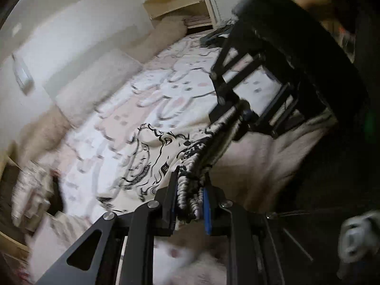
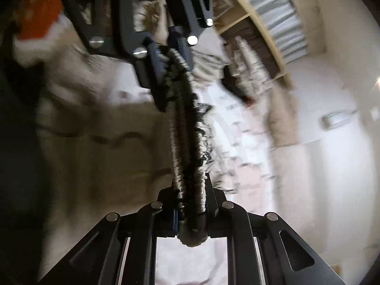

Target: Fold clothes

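A cream garment with a black line print [image 1: 152, 156] hangs over the bed. Its bunched edge [image 1: 209, 147] is stretched between both grippers. My left gripper [image 1: 190, 197] is shut on one end of that edge. My right gripper [image 1: 239, 118] is shut on the other end, up and to the right in the left wrist view. In the right wrist view my right gripper [image 2: 191, 204] holds the bunched edge [image 2: 187, 128], which runs up to my left gripper [image 2: 166, 71]. The frames are blurred by motion.
A bed with a white patterned cover [image 1: 190, 80] lies below, with pale pillows [image 1: 99, 83] along the wall. A wooden shelf [image 1: 180, 2] stands at the bed's far end. A wall switch [image 1: 22, 76] is at the left. An orange item [image 2: 38, 14] is at upper left.
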`<act>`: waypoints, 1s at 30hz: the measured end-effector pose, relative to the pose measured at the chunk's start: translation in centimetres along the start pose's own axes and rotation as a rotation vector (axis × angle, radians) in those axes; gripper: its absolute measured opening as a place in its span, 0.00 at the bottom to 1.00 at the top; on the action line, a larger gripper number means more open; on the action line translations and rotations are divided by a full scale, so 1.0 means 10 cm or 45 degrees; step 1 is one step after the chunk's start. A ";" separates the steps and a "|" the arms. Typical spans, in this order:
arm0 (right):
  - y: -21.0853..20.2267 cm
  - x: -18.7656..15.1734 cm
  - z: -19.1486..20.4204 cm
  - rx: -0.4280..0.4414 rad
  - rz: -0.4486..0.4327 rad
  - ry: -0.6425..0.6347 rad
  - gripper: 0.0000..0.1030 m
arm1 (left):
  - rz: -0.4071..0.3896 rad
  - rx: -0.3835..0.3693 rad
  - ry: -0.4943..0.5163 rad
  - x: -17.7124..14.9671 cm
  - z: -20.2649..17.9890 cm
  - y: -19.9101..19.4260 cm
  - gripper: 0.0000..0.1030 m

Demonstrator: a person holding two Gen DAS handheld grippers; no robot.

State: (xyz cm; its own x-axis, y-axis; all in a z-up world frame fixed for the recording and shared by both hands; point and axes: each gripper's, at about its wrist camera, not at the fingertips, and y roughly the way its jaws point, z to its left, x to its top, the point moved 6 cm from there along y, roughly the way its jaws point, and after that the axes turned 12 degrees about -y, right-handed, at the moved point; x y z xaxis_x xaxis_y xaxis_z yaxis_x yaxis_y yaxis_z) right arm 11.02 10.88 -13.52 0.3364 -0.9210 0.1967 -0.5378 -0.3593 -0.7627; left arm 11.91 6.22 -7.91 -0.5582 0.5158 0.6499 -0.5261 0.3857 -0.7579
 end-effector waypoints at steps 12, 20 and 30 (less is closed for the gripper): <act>0.91 -0.20 -0.73 0.447 0.057 0.379 0.16 | 0.256 -0.123 -0.093 0.33 0.94 0.83 0.18; 1.77 -0.37 -1.32 0.764 0.123 0.451 0.16 | 0.453 -0.240 -0.204 0.50 1.72 1.54 0.18; 2.54 -0.45 -1.50 0.823 0.120 0.560 0.17 | 0.605 -0.294 -0.402 0.24 2.31 2.25 0.30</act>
State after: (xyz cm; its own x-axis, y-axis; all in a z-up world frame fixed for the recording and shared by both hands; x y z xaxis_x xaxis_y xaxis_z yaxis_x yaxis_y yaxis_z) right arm -15.72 3.67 -24.54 -0.0978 -0.9668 0.2360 0.0528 -0.2418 -0.9689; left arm -16.08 -1.50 -22.08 -0.8791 0.4343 0.1961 -0.0399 0.3431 -0.9385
